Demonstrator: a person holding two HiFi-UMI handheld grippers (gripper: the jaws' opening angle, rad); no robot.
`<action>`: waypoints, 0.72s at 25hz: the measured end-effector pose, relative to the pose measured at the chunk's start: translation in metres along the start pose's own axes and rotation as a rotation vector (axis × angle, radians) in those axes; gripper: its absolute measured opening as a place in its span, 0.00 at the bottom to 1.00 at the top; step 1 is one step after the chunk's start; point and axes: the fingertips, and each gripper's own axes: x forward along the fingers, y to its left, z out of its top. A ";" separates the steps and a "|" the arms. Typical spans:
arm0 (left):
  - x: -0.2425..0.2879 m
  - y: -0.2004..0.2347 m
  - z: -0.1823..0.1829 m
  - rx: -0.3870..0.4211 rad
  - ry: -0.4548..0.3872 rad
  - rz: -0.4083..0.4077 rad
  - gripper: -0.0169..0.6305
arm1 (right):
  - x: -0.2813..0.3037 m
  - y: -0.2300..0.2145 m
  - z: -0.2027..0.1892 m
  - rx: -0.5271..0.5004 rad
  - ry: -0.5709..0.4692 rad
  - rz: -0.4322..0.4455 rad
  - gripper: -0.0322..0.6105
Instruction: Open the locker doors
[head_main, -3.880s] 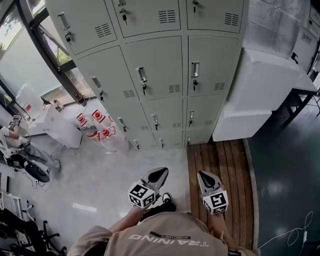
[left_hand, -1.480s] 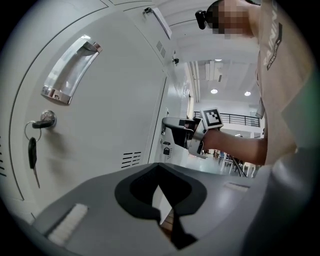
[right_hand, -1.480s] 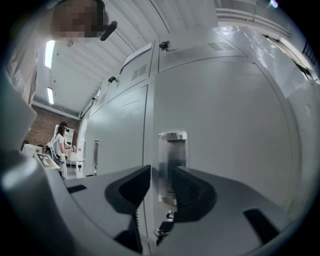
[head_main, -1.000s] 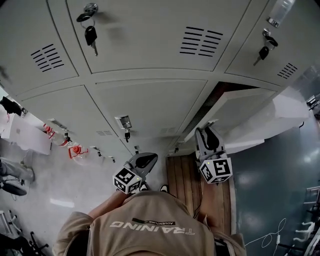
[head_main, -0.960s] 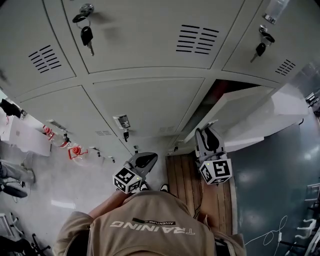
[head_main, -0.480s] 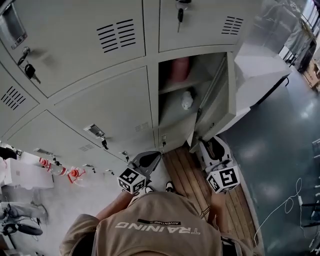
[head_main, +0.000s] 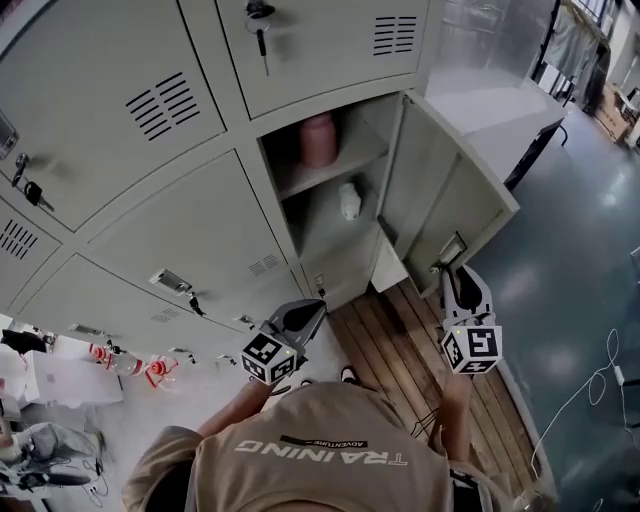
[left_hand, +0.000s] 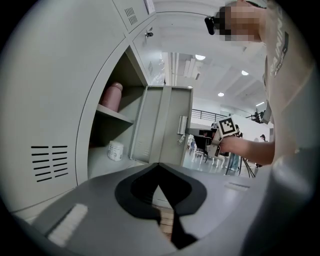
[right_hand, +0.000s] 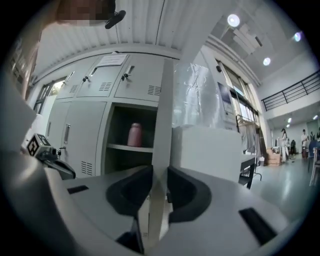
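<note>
We hold the open door (head_main: 430, 190) by its upright free edge, dead ahead in our right gripper (head_main: 455, 272), whose jaws have just been closing onto it. Our left gripper (head_main: 303, 318), pinched together and empty, hangs nearer the closed doors (head_main: 190, 235).

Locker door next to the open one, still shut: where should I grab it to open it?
On the shut door, take the small metal handle by the key, on the side away from the open locker, coming straight at its front. The open door carries its handle on its free edge, so that side probably swings out.
</note>
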 end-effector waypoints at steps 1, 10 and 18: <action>0.003 -0.001 0.001 0.004 0.005 -0.003 0.04 | 0.001 -0.008 -0.001 0.000 0.002 -0.007 0.20; 0.013 -0.004 0.005 -0.003 -0.008 0.039 0.04 | 0.001 -0.035 -0.003 -0.100 0.039 -0.040 0.20; 0.002 -0.006 -0.007 -0.056 -0.017 0.133 0.04 | -0.024 -0.041 0.001 -0.135 0.036 -0.019 0.19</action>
